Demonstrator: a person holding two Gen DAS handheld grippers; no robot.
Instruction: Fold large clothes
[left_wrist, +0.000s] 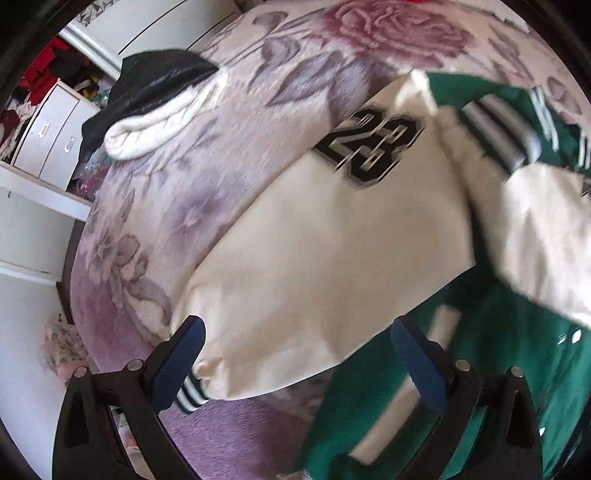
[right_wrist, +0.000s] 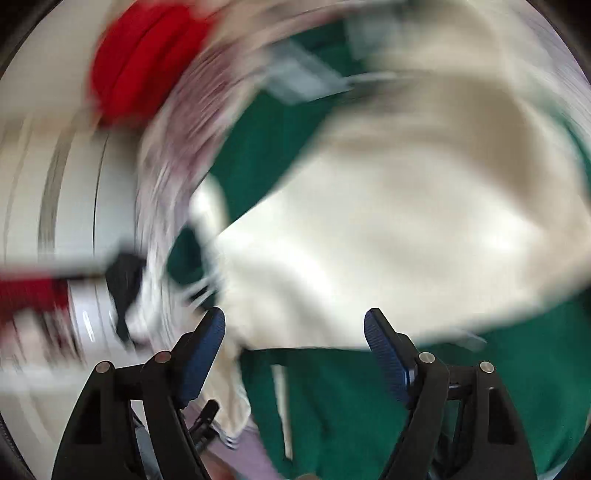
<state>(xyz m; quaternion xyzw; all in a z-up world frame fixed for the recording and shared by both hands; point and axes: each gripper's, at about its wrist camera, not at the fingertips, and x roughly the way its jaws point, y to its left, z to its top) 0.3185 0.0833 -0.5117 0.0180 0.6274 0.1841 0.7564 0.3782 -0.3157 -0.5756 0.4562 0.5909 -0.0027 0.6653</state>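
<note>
Here the jacket (left_wrist: 332, 258), green with cream sleeves, lay spread on the bed (left_wrist: 207, 177), whose cover was printed with mauve flowers. In the left wrist view a cream sleeve (left_wrist: 314, 266) bearing the number 23 (left_wrist: 369, 144) ran on a slant from its striped cuff (left_wrist: 190, 395), low and close, up and away to the right toward the shoulder. The left hand-held gripper (left_wrist: 295, 365) stood wide open with nothing between its blue pads (left_wrist: 181, 365); the cuff lay just beside the left-hand pad, and the sleeve passed through the gap without being pinched. The green body (left_wrist: 498, 369) showed under and to the right of the sleeve, and a second cream sleeve (left_wrist: 546, 229) crossed over it at the right edge. The right wrist view was badly smeared, so little there could be fixed; the right hand-held gripper (right_wrist: 295, 354) was likewise spread wide and empty, with cream cloth (right_wrist: 388, 236) just ahead of it and green cloth (right_wrist: 332, 398) beneath. By my reading the left one was the nearer to the cuff end, and a grasp there would let the sleeve be swung along its long axis across the body. Off on the far left of the bed a black and white garment (left_wrist: 147, 107) lay well apart from the jacket. Beyond the bed stood white drawers (left_wrist: 48, 136); what they held could not be seen. A red blur (right_wrist: 147, 62) in the right view could not be made out.
</note>
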